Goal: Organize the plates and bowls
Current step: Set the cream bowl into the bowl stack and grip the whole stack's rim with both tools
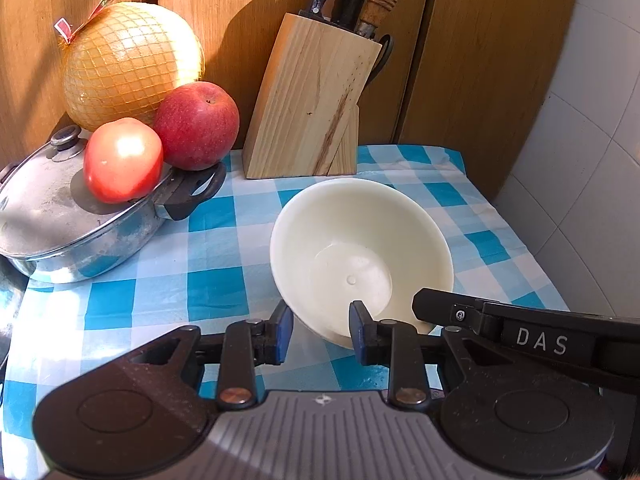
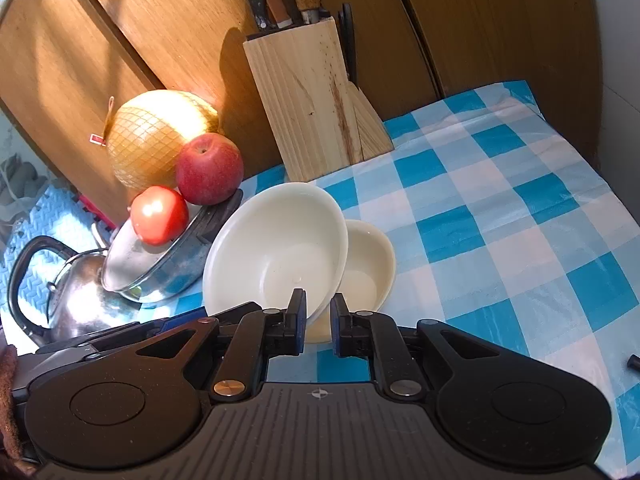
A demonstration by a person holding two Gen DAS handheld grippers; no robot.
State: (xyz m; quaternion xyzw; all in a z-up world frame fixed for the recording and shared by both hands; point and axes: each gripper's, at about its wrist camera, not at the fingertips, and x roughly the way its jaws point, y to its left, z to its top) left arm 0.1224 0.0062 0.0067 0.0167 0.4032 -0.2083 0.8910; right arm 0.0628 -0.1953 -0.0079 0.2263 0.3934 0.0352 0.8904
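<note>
Bowls are the business: the right gripper (image 2: 319, 326) pinches the near rim of the big bowl (image 2: 276, 248), tilted over the small bowl (image 2: 370, 264), probably for nesting. The left gripper (image 1: 320, 338) clamps the small bowl's near rim, seemingly to steady it mid-counter (image 2: 500, 220), toward the pot (image 1: 76, 216) at the left edge.

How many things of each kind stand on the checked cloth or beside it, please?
Bowls: 2, one bowl tilted in the right gripper, a second bowl behind it
Fruit: 3, pomelo, apple, tomato
Lidded pot: 1
Kettle: 1
Knife block: 1
Total: 8
</note>
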